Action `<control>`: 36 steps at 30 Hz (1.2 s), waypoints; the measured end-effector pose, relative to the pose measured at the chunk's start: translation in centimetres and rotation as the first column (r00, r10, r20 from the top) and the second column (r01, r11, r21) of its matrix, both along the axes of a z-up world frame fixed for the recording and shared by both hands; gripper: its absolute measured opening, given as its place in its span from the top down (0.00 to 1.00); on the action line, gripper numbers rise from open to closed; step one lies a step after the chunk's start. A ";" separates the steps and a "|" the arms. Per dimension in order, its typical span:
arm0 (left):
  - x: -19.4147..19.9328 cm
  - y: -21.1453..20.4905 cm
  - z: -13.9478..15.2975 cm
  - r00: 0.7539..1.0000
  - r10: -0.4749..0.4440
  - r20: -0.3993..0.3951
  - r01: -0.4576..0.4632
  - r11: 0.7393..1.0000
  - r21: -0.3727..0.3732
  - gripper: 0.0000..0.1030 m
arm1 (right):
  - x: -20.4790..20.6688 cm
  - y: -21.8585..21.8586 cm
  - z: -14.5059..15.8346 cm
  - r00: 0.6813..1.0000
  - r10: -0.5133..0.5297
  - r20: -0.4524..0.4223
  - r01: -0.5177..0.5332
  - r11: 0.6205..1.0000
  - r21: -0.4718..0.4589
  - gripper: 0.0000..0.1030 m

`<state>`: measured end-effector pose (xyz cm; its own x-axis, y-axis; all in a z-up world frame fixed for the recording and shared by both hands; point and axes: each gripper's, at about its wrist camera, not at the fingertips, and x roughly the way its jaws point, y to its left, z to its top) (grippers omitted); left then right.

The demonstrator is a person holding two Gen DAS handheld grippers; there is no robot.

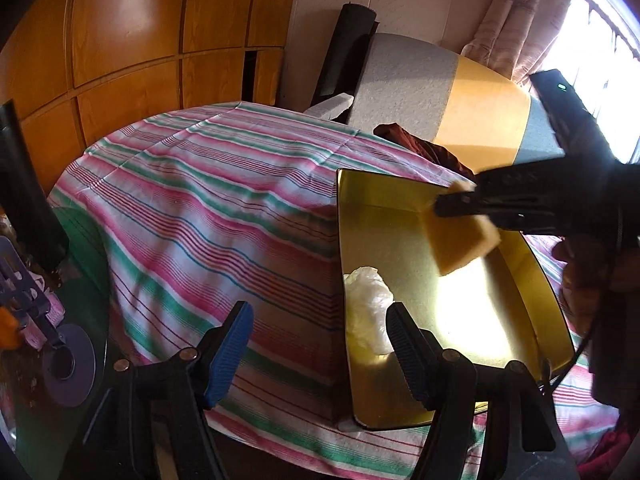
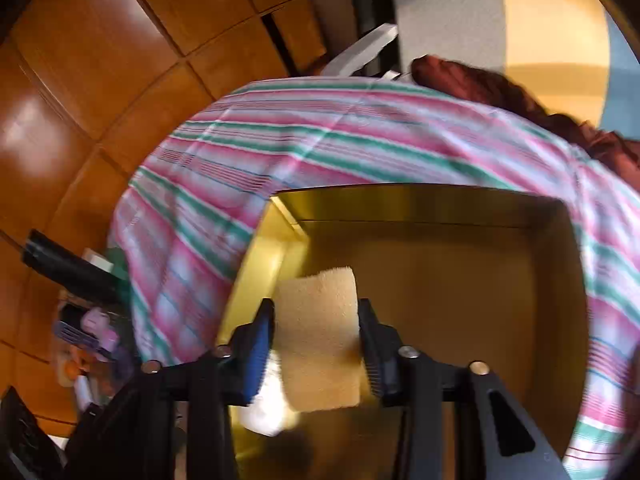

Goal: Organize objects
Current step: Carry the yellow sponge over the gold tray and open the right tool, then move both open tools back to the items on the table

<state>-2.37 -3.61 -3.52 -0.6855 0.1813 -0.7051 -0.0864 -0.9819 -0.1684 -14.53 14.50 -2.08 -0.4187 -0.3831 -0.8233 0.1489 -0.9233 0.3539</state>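
Note:
A gold box [image 1: 532,280] lies open on the striped cloth. A crumpled white plastic bag [image 1: 368,308] lies inside it by the left wall. My right gripper [image 2: 316,320] is shut on a yellow sponge [image 2: 318,328] and holds it above the inside of the gold box [image 2: 440,208]. In the left wrist view the right gripper [image 1: 444,200] comes in from the right with the sponge [image 1: 460,240] hanging over the box. My left gripper [image 1: 320,320] is open and empty, over the box's left wall near the bag.
A pink, green and white striped cloth [image 1: 200,200] covers the table. A dark red cloth [image 1: 424,148] lies behind the box. Wooden cabinet doors [image 1: 132,40] stand at the back left. Small clutter and a round grey base [image 1: 68,364] sit low at the left.

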 end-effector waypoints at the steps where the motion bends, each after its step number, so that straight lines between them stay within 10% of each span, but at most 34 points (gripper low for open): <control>1: 0.0 -0.2 -0.1 1.000 0.001 0.001 -0.001 1.000 0.003 0.30 | -0.2 -0.2 -0.1 1.000 0.002 0.009 -0.002 1.000 -0.023 0.42; 4: 0.0 -0.4 -0.2 1.000 0.007 0.003 -0.007 1.000 0.009 0.29 | 0.3 -0.4 -0.1 1.000 0.014 0.001 -0.013 0.998 -0.063 0.25; 24: 0.8 4.0 1.1 0.995 -0.101 -0.023 0.101 0.994 -0.032 0.26 | 10.4 10.0 2.0 0.970 -0.178 -0.163 0.203 0.968 0.150 0.19; 36: 1.6 13.1 4.1 0.937 -0.343 -0.069 0.339 0.939 -0.063 0.26 | 18.1 27.2 1.4 0.852 -0.507 -0.131 0.524 0.831 0.189 0.19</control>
<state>-0.78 9.52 0.55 -0.6416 0.3803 -0.6662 -0.4284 -0.8980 -0.1001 3.58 41.70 -0.69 -0.5683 0.0832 -0.8186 -0.3520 -0.9238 0.1505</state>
